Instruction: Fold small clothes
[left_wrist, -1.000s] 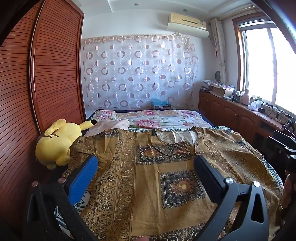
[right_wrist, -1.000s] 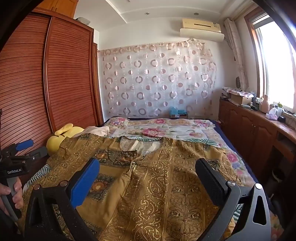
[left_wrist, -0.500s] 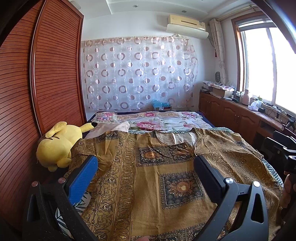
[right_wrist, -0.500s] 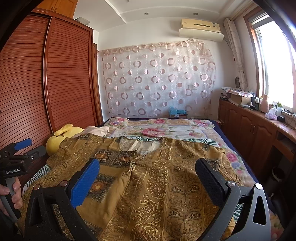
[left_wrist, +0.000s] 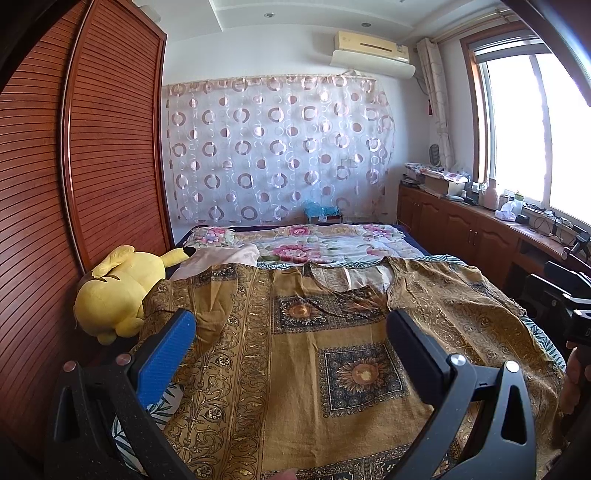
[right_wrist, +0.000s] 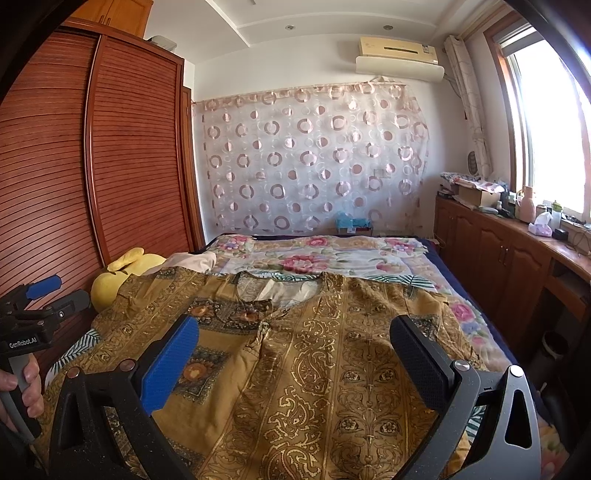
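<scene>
A golden-brown patterned garment (left_wrist: 295, 354) (right_wrist: 332, 354) lies spread flat on the bed, front side up, its neckline (right_wrist: 280, 288) toward the far end. My left gripper (left_wrist: 291, 332) hovers open above the garment's lower middle, nothing between its fingers. My right gripper (right_wrist: 295, 339) hangs open over the garment's right half, also holding nothing. In the right wrist view the left gripper (right_wrist: 44, 295) shows at the left edge, held by a hand (right_wrist: 22, 384). Part of the right gripper's black body (left_wrist: 565, 295) shows at the right edge of the left wrist view.
A floral bedspread (left_wrist: 325, 243) covers the bed beyond the garment. A yellow plush toy (left_wrist: 118, 291) and a pale cloth (left_wrist: 218, 258) lie at the bed's left side by the wooden wardrobe (left_wrist: 92, 166). A cluttered wooden counter (right_wrist: 517, 236) runs along the right wall.
Both wrist views have tilted slightly, so the bed sits a little lower in frame. The garment has not moved and both grippers stay open.
</scene>
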